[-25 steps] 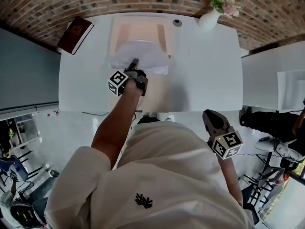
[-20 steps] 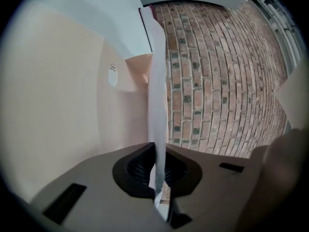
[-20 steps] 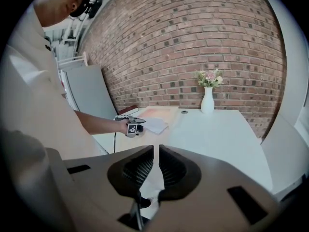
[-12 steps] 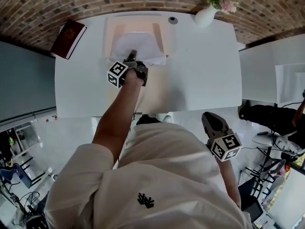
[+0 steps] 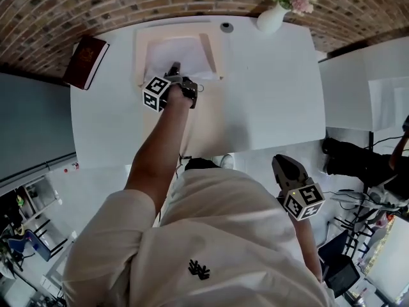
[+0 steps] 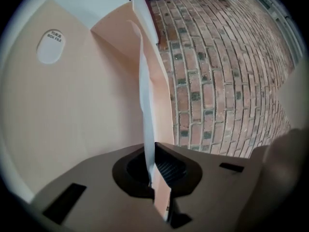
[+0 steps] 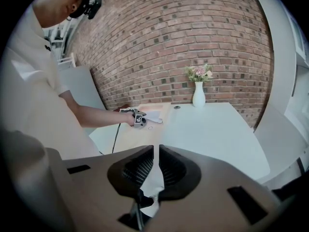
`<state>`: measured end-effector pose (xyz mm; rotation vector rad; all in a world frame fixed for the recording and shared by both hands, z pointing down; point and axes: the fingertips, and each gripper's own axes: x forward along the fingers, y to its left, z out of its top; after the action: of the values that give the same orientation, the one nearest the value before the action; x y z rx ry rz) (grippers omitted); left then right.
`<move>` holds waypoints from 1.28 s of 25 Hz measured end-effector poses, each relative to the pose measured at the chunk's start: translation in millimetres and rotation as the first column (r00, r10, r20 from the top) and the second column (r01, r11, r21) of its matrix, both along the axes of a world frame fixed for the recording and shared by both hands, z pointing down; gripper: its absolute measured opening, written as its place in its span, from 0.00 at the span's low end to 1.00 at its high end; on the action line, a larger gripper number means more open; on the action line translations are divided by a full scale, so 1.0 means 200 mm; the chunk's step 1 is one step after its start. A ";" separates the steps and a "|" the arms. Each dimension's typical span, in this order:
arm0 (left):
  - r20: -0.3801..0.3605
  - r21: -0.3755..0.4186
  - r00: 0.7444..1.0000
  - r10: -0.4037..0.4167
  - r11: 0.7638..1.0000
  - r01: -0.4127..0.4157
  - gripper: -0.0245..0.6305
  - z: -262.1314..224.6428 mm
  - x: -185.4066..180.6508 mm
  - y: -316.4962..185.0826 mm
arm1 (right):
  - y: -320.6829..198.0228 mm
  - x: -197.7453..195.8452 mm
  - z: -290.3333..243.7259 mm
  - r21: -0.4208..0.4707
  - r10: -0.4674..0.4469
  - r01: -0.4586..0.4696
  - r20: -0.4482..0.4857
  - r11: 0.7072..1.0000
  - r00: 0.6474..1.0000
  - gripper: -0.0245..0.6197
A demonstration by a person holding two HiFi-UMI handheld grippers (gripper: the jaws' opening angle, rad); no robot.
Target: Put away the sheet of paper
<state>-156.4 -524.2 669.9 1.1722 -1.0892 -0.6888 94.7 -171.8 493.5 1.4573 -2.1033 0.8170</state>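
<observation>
Where left tongs [image 6: 153,172] close, paper [image 6: 146,95] pinched

This looks like an office-style work room. A white table [image 5: 268,94] stands against a bare brick wall [image 5: 96,5]. A vase of flowers [image 5: 271,18] sits at the table's far right corner and a dark red book [image 5: 85,61] at its far left corner. A pale box file [image 5: 139,53] lies on it. Cables and stands [image 5: 358,200] clutter the floor to the table's right.

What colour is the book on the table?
Dark red; the head view shows the book best.
</observation>
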 end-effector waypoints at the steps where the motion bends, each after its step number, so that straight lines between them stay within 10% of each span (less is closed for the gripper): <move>1: 0.005 -0.003 1.000 0.001 1.000 -0.001 0.07 0.01 0.00 -0.01 | 0.00 0.00 0.00 -0.001 0.005 -0.005 0.001 1.000 1.000 0.13; 14: 0.087 -0.040 0.996 0.033 0.999 -0.030 0.09 0.04 0.06 -0.10 | 0.02 0.09 0.08 -0.008 0.042 -0.042 0.028 0.999 0.999 0.13; 21: 0.122 -0.085 0.991 0.053 0.995 -0.043 0.36 0.03 0.10 -0.11 | 0.00 0.14 0.08 0.007 0.041 -0.041 0.051 0.999 0.998 0.13; 32: 0.255 -0.233 0.960 0.113 0.971 -0.053 0.46 0.00 0.14 -0.06 | 0.04 0.22 0.05 0.031 0.037 -0.040 0.116 0.999 0.993 0.13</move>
<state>-128.6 -535.3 670.4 1.1284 -1.2987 -0.3359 139.5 -163.8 504.4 1.5052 -2.1891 0.9047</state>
